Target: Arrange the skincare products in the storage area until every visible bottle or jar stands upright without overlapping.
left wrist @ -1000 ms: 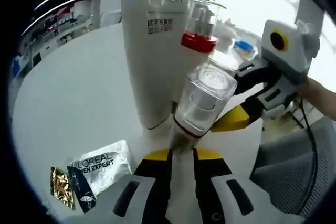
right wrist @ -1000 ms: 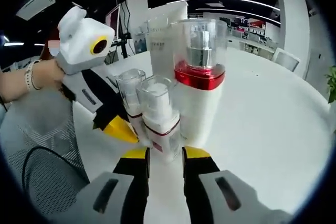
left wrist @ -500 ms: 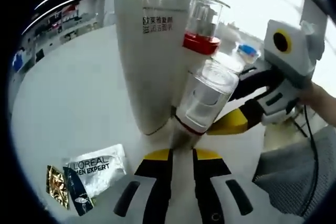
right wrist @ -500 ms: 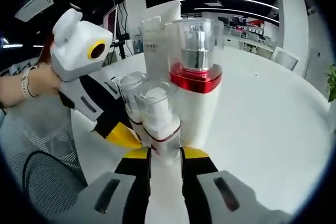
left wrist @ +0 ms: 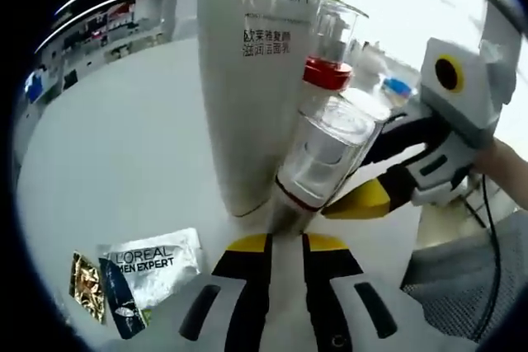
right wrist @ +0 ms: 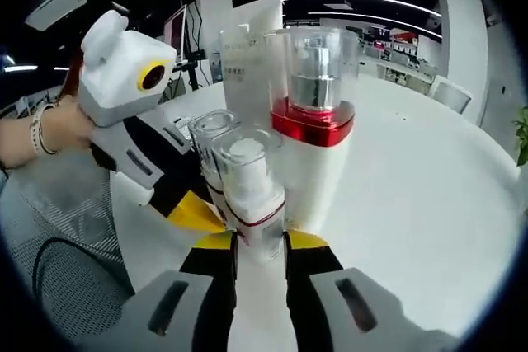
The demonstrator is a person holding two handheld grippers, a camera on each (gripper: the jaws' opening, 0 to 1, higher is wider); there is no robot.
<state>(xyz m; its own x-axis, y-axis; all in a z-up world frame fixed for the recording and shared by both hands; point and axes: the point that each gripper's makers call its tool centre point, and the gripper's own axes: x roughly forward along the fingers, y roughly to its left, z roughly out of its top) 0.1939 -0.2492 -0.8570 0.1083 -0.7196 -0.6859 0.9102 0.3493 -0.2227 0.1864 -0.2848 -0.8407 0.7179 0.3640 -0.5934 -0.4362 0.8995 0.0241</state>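
In the left gripper view, my left gripper (left wrist: 285,241) is shut on the base of a small bottle with a clear cap (left wrist: 318,158), which leans slightly right. Just behind it stand a tall white tube (left wrist: 260,80) and a red-collared pump bottle (left wrist: 328,72). My right gripper (left wrist: 363,197) comes in from the right. In the right gripper view, my right gripper (right wrist: 260,245) is shut on a second small clear-capped bottle (right wrist: 252,191). The first small bottle (right wrist: 210,142) stands close behind it, with my left gripper (right wrist: 198,210) at its base. The red-collared bottle (right wrist: 313,146) and the tube (right wrist: 247,55) stand behind.
Flat sample sachets (left wrist: 153,261) lie on the white table (left wrist: 124,146) at the lower left of the left gripper view. A person's hand (right wrist: 58,133) holds the left gripper. A grey mesh chair (left wrist: 462,286) sits past the table edge. The white tabletop (right wrist: 429,187) stretches to the right.
The left gripper view has drifted slightly, so the tube and the pump bottle sit a little further right. Both grippers keep their hold on the small bottles.
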